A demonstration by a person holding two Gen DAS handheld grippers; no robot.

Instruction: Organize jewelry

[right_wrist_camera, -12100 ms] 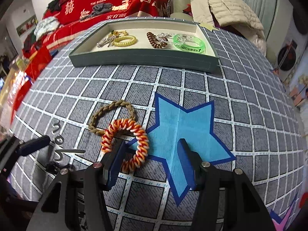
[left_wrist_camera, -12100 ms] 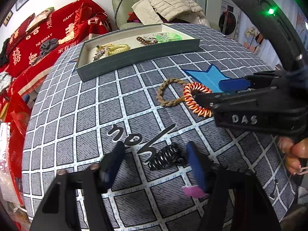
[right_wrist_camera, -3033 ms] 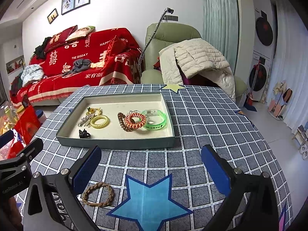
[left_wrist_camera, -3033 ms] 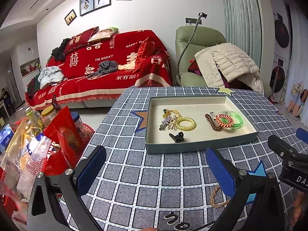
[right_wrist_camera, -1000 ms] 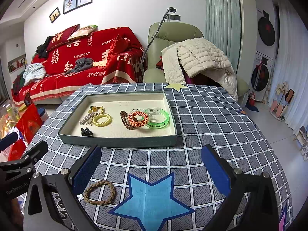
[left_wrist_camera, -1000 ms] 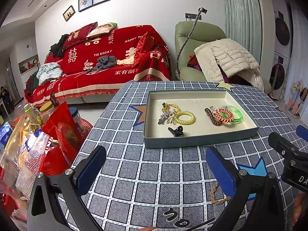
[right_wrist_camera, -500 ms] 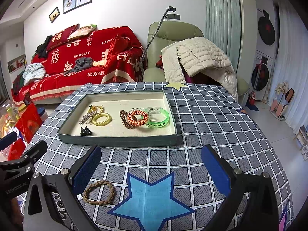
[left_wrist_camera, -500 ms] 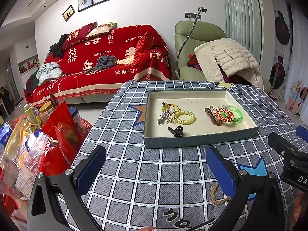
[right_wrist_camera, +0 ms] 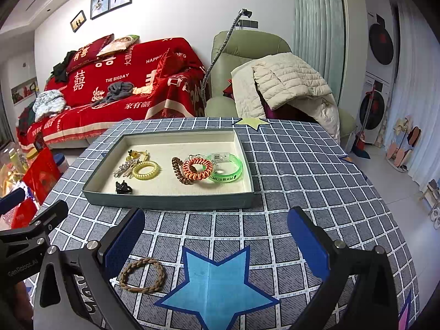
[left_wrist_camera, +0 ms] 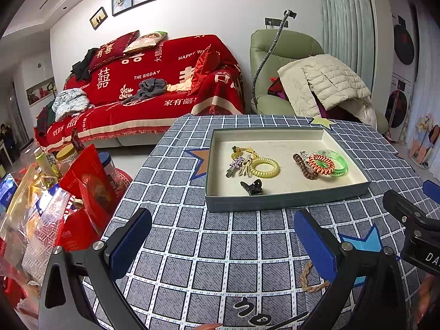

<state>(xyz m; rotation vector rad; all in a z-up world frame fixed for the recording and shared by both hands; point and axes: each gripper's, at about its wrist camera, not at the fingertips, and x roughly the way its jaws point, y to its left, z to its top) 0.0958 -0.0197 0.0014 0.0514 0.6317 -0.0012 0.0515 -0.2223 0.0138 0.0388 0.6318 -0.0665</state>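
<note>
Since brown braided band (right_wrist_camera: 142,275) lies alone near tray (right_wrist_camera: 170,201), both grippers, left (left_wrist_camera: 222,244) and right (right_wrist_camera: 217,243), wait wide open, empty.

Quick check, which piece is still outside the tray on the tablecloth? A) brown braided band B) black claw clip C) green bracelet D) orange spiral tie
A: the brown braided band lies on the tablecloth beside the blue star, in front of the tray, while the black claw clip, orange spiral tie and green bracelet sit inside it.
</note>
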